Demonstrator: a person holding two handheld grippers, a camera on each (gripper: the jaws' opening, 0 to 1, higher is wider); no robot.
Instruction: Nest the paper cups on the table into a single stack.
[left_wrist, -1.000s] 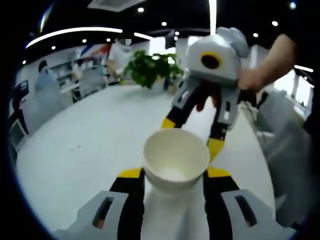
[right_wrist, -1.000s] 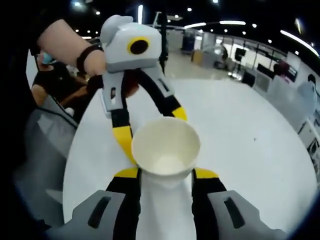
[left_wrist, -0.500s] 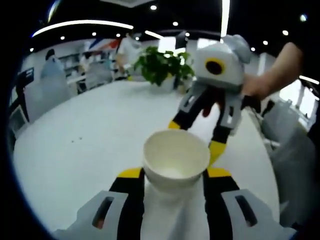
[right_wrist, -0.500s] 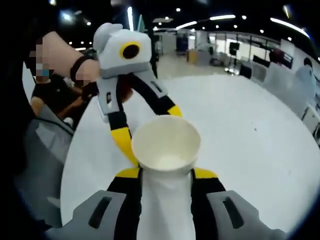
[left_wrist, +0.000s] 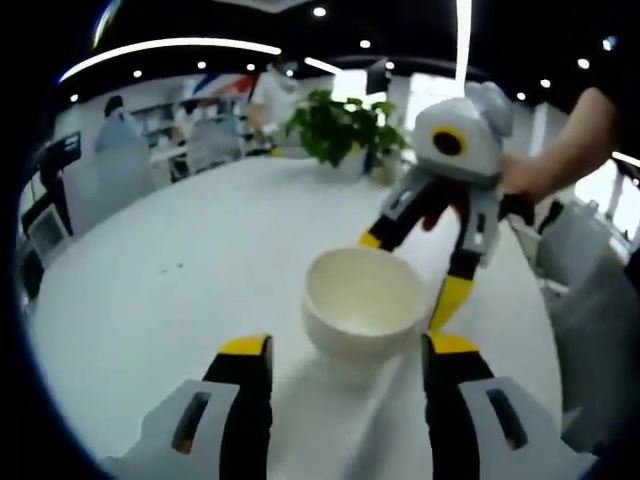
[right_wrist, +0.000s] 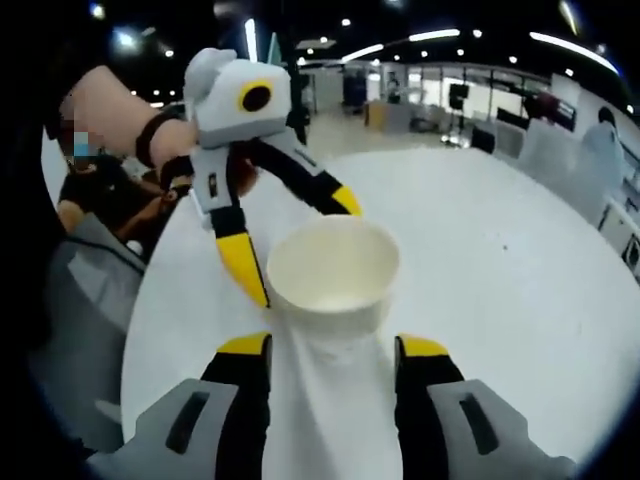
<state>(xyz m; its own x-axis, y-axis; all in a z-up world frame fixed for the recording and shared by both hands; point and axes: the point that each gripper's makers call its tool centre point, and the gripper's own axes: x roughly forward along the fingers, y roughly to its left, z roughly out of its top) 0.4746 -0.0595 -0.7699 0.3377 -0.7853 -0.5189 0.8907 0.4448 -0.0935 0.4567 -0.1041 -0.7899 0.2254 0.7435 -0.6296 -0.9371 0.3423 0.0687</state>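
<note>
Now one cup stack (left_wrist: 365, 318) stands between two parted tongs (left_wrist: 343, 352) (right_wrist: 330, 350).

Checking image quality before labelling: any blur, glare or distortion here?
Left gripper view: fisheye bends the table edge; ceiling strip lights flare; the plant is soft. Right gripper view: same curvature, the paper cup fairly sharp, background hazy.

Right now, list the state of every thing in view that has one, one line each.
Paper cup stack: upright on the white table, mouth open and empty, gripped by nothing.
Left tongs: open, jaws standing clear on either side of the stack.
Right tongs: open, jaws apart beside the stack's base.
</note>
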